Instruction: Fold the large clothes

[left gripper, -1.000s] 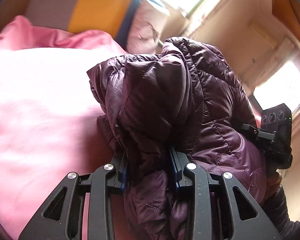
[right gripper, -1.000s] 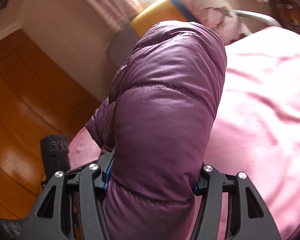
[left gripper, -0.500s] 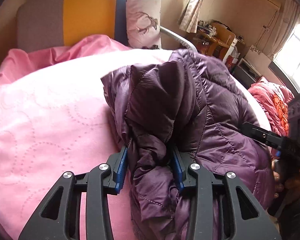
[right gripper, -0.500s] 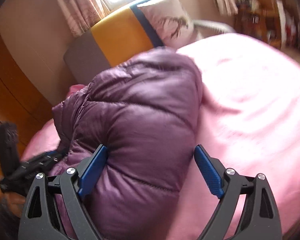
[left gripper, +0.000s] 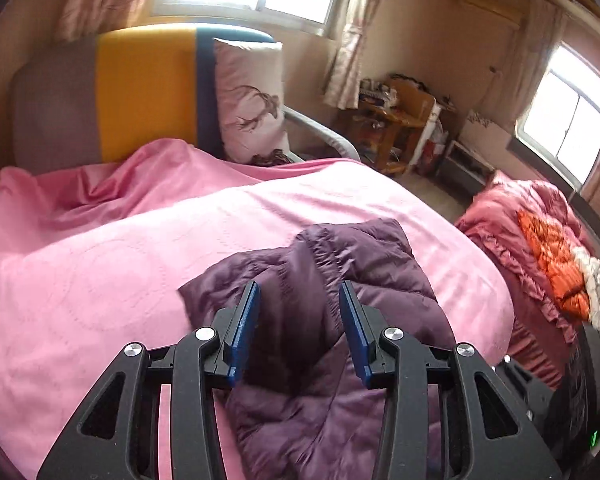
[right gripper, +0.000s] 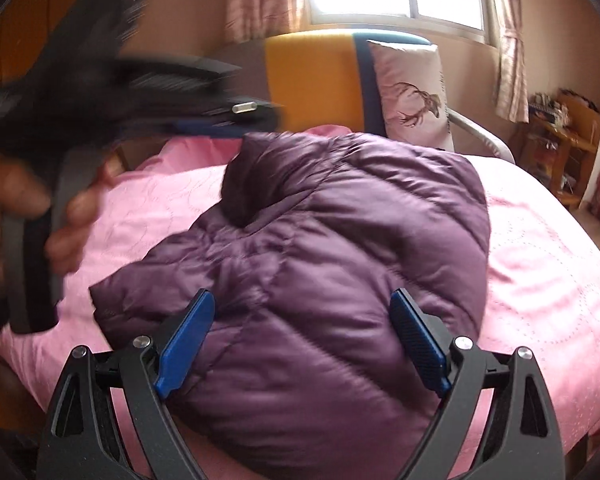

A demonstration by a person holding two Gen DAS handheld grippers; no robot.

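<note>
A purple quilted jacket [left gripper: 360, 264] lies in a folded heap on the pink bed cover [left gripper: 120, 264]. My left gripper [left gripper: 298, 300] hovers above its near end, open, and the blue pads touch no cloth. In the right wrist view the jacket [right gripper: 340, 240] bulges up between the wide-spread fingers of my right gripper [right gripper: 304, 304], which is open, its pads clear of the fabric. The left gripper [right gripper: 256, 114] shows blurred at upper left, held by a hand [right gripper: 72, 216] above the jacket's far corner.
A grey, yellow and blue headboard [left gripper: 140, 92] and a deer-print pillow [left gripper: 252, 108] stand at the head of the bed. Cluttered wooden shelves [left gripper: 396, 120] are beyond the bed's right side. Red and orange bedding [left gripper: 540, 248] is piled at the right.
Both grippers let go of the jacket, which now lies on the bed. The left gripper rose and drew back; the right jaws spread wide.
</note>
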